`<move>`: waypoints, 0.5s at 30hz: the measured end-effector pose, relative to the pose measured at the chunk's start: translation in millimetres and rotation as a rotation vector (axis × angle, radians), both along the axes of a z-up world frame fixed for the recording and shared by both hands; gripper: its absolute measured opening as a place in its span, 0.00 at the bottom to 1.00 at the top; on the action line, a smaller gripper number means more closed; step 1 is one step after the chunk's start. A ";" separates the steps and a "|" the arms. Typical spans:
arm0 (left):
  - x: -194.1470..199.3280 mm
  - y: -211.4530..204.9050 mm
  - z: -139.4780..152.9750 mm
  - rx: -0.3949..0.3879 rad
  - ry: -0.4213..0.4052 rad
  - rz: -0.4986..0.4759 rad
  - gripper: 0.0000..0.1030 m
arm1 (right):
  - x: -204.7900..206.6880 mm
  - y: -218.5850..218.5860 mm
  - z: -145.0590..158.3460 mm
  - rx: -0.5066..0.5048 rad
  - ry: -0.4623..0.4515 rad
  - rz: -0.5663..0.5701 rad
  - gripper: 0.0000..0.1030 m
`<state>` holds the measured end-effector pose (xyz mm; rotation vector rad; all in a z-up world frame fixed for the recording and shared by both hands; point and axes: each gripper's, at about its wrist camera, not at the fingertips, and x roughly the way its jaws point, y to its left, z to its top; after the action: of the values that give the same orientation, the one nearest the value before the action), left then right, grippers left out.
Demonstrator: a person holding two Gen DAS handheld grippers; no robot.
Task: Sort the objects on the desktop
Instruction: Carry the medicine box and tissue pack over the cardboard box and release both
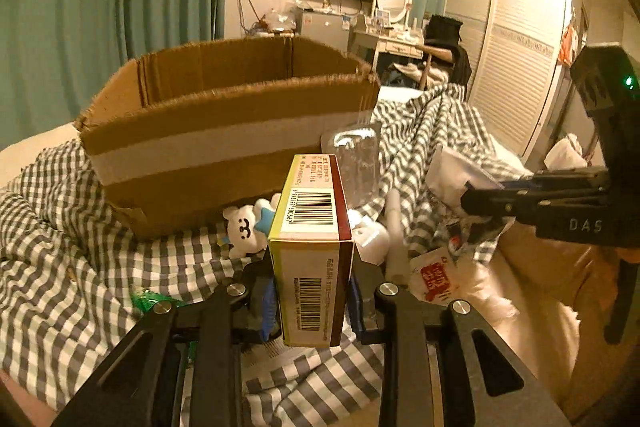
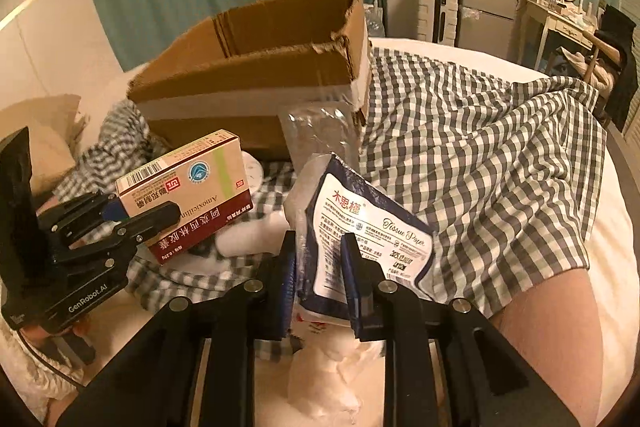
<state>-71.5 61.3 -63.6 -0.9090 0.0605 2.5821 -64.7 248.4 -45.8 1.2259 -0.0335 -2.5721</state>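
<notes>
A grey-and-white check is shown across the bedcover (image 2: 480, 155). The cardboard box (image 1: 224, 131) is seen as brown, crossed by one pale band. The medicine box (image 2: 188, 187) is coloured cream and dark red, with a black barcode and a green stripe. The tissue pack (image 2: 368, 239) is printed white within a dark, possibly navy, border. The curtains (image 1: 100, 7) are rendered teal.

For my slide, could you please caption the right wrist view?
Right gripper clamps a tissue pack while the left gripper holds a medicine box before the cardboard box.
</notes>
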 end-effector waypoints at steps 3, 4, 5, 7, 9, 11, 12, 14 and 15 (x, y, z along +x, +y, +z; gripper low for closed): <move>5.8 -5.0 11.1 0.020 0.010 0.015 0.28 | 5.9 -4.4 8.1 -0.010 0.016 0.006 0.18; 7.5 -6.5 15.6 0.022 0.020 0.024 0.28 | 8.3 -6.3 12.2 -0.011 0.025 0.006 0.18; 8.1 -7.3 19.2 0.024 0.027 0.027 0.28 | 10.6 -7.7 16.7 -0.016 0.033 0.009 0.18; 9.4 -11.1 27.5 0.034 0.041 0.034 0.28 | 13.7 -10.1 25.9 -0.023 0.047 0.018 0.17; 11.6 -13.0 35.7 0.044 0.056 0.040 0.28 | 17.0 -11.1 34.2 -0.018 0.065 0.022 0.17; 13.0 -12.4 42.4 0.043 0.068 0.045 0.28 | 20.0 -13.1 44.1 -0.018 0.084 0.027 0.17; 14.1 -13.4 45.8 0.043 0.074 0.046 0.28 | 21.1 -14.3 48.5 -0.018 0.089 0.032 0.17; 16.8 -15.6 52.6 0.041 0.089 0.048 0.28 | 23.9 -17.3 56.9 -0.011 0.107 0.036 0.17; 17.6 -15.8 56.0 0.040 0.094 0.047 0.28 | 24.7 -19.0 59.9 -0.009 0.111 0.043 0.17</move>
<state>-53.9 45.5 -7.6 -0.7828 0.0140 2.6584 -40.0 229.4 14.1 1.0676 0.0043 -2.5955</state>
